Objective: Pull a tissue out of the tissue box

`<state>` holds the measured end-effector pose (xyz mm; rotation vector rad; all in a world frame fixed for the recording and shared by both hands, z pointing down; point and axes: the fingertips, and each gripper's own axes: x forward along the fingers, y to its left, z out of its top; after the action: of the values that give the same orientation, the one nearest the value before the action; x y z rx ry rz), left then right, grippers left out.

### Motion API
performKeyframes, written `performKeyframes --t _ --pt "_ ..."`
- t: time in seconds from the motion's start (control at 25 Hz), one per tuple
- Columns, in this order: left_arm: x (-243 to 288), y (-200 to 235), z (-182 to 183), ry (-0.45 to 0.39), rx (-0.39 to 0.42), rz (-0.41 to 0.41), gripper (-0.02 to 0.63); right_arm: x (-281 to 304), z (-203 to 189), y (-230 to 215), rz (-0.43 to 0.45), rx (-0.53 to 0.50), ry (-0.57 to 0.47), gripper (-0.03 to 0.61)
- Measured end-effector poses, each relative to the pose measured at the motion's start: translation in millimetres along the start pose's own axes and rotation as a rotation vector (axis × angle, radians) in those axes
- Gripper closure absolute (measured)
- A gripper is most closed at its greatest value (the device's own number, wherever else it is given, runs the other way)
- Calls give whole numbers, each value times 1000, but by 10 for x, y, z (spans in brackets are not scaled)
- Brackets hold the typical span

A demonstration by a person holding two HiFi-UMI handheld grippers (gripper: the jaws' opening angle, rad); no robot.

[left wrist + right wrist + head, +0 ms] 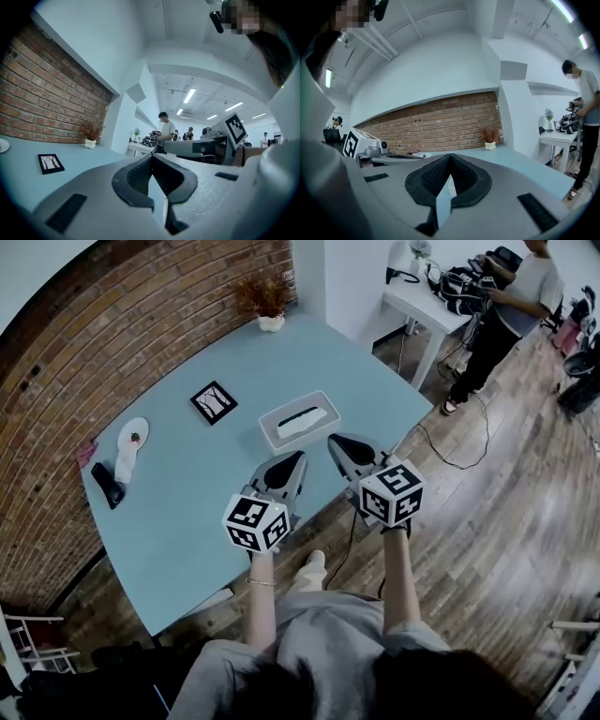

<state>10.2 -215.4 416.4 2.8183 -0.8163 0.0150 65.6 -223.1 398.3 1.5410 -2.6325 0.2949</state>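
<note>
The white tissue box [298, 420] lies flat on the blue table [187, 502], a tissue showing in its dark top slot. My left gripper [298, 457] hovers just short of the box's near edge, jaws together and nothing between them. My right gripper [336, 440] sits at the box's near right corner, also shut and empty. In the left gripper view the left gripper [151, 157] points level across the table, with the right gripper's marker cube [234, 129] beside it. The right gripper [450, 156] faces the brick wall in its own view. Both views hide the box behind the jaws.
A black framed picture [214, 401] lies left of the box. A white dish [133, 435] and a black object [108, 484] sit near the table's left edge, a potted plant [266, 301] at its far corner. A person [506, 310] stands by a white desk [427, 301].
</note>
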Motion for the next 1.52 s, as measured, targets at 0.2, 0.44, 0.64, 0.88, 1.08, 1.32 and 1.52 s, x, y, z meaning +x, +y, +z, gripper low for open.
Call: performKeyframes --t 0.2,0.44,0.64,0.88,1.08,1.32,1.52 --pt "119 301 -56 26 -17 2 611 331 -57 -96 0 -23 39 580" --pt "227 546 -176 53 -43 -1 611 566 -177 -255 -27 -51 87 580" --pt "323 651 -315 93 -74 34 611 686 -337 -424 -18 -99 158 580" --pt "473 750 -411 105 -126 115 611 927 -491 -550 114 -157 259 580" --pt "576 772 -505 107 -163 176 611 1108 -641 -646 235 -278 371 578" --pt "650 765 -633 114 -181 245 611 1201 -926 -757 376 -483 512 577" --pt "651 822 -735 130 -190 284 611 1304 -1122 -795 441 -570 590 516"
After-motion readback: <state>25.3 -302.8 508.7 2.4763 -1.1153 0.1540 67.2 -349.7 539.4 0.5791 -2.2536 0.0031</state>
